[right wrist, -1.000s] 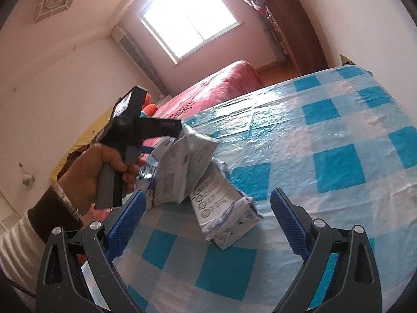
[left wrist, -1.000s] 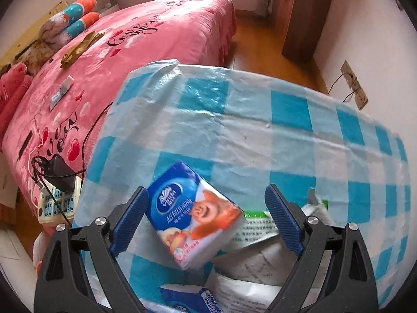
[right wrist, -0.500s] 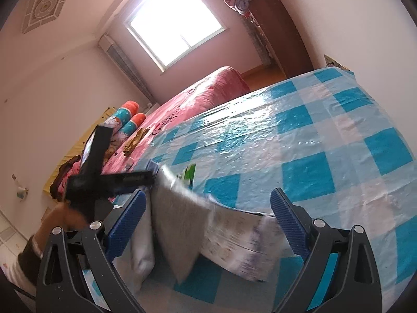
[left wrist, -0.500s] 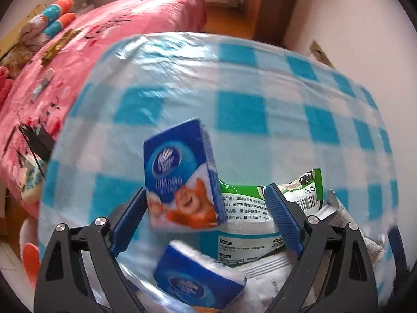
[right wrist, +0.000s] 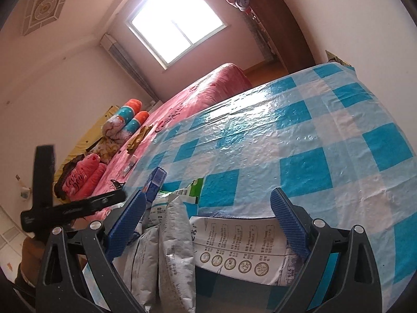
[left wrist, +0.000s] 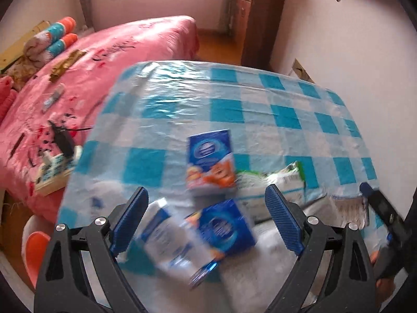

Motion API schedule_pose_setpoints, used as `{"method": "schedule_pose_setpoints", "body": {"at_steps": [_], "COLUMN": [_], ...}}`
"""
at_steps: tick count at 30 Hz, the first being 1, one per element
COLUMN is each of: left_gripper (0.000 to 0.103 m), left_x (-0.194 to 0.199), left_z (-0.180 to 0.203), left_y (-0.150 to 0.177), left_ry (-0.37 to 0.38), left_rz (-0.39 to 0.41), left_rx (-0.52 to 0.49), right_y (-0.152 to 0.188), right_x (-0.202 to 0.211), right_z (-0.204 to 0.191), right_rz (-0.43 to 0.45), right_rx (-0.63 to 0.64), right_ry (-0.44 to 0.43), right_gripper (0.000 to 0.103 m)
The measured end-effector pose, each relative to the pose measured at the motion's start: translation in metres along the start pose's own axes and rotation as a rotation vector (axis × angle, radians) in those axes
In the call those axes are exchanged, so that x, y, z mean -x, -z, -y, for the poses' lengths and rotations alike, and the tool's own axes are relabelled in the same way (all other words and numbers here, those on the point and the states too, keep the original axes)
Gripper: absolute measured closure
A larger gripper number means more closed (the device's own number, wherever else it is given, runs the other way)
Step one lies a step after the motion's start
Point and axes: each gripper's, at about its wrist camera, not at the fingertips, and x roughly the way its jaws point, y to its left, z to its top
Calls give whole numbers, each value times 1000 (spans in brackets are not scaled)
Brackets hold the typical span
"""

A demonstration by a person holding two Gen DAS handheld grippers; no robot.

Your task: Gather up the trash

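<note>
A heap of trash lies on the blue-checked table (left wrist: 234,109). In the left wrist view my left gripper (left wrist: 207,219) is open above it, touching nothing. Beneath it are a blue tissue pack (left wrist: 211,161), a second blue pack (left wrist: 224,227), a blurred white-blue pack (left wrist: 172,242) and a green-white bag (left wrist: 271,182). My right gripper (right wrist: 208,224) is open too, low over grey wrappers (right wrist: 169,247) and a white printed pouch (right wrist: 242,242) on the table (right wrist: 312,130). The left gripper (right wrist: 52,203) is at the left edge of that view, held by a hand.
A pink bed (left wrist: 109,60) runs along the table's left side, with rolled blankets (left wrist: 49,39) and a charger cable (left wrist: 62,140) on it. A brown wardrobe (left wrist: 258,18) stands at the back, a wall (left wrist: 338,52) borders the right, and an orange stool (left wrist: 34,247) sits low left.
My left gripper has drawn back and up from the tissue packs, so more of the heap shows. In the right view the wrappers now lie still under the right gripper.
</note>
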Motion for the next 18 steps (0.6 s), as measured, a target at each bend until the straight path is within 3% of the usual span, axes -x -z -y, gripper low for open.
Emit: {"method": "schedule_pose_setpoints", "body": {"at_steps": [6,12,18], "left_gripper": [12,12,12], "left_x": [16,3,-19], "left_z": [-43,-94,-112], "left_y": [31,48,41], "left_ry": [-61,-23,-71], "left_rz": [-22,-46,-34], "left_rx": [96,347,385], "right_y": [1,1,2], "right_x": [4,7,7], "right_z": [-4,-4,-5], "right_rz": [-3,0,-5], "right_rx": [3,-2,2], "right_ry": [-34,-51,-67], "right_gripper": [8,8,8]}}
